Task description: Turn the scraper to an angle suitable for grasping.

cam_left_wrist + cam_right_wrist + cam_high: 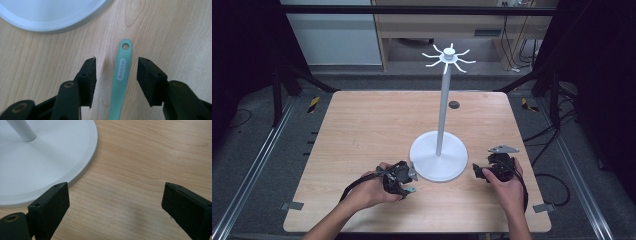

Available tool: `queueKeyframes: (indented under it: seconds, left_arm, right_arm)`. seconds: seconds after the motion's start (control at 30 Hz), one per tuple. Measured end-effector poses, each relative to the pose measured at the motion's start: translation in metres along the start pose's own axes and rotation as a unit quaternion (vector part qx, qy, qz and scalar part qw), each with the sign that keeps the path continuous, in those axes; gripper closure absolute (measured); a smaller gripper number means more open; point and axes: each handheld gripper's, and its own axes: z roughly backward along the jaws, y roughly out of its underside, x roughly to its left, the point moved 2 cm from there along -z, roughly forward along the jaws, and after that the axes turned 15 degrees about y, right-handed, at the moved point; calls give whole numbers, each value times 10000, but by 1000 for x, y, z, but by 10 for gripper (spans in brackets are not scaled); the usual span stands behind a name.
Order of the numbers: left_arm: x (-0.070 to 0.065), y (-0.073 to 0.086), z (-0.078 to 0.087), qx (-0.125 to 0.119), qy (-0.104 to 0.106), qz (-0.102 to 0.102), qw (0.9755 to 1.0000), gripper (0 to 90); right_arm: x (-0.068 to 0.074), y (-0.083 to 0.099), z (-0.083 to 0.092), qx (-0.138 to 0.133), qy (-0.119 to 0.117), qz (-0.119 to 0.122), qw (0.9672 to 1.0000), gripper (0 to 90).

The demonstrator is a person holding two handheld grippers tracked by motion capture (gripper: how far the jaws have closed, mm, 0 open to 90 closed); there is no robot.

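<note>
A mint-green utensil handle (120, 85) with a hanging hole at its tip lies flat on the wooden table (377, 125); its end (410, 190) pokes out by the left hand. My left gripper (116, 62) is open, one jaw on each side of the handle, touching neither side. A white stand rises from a round base (438, 159) just beyond, its pole (443, 105) topped by a ring of hooks (448, 56). My right gripper (115, 187) is open over bare wood, right of the base (37, 165), nothing between its jaws.
The base rim (50, 15) lies a short way ahead of the left jaws. A dark round plug (454, 104) sits in the table's far side. Metal rails (257, 160) run along both sides of the table, and cables trail on the floor at right.
</note>
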Motion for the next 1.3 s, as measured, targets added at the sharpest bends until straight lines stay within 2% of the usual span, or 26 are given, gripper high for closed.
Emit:
queueKeyframes:
  seconds: [0.07,0.23,0.57,1.07,1.3]
  left_arm:
    - [0,-1,-2,114,34,-11,9999,499]
    - [2,-3,-5,273,164,23,9995,582]
    - [2,-5,-10,422,246,-19,9988,655]
    - [6,-6,-15,463,343,54,9983,712]
    - [10,-6,-15,417,489,144,9978,716]
  right_arm:
    - [0,0,0,1,12,14,10000,82]
    - [0,0,0,2,7,7,10000,82]
    - [0,0,0,7,4,4,10000,82]
    - [0,0,0,5,-11,4,10000,82]
    - [0,0,0,24,-12,14,10000,82]
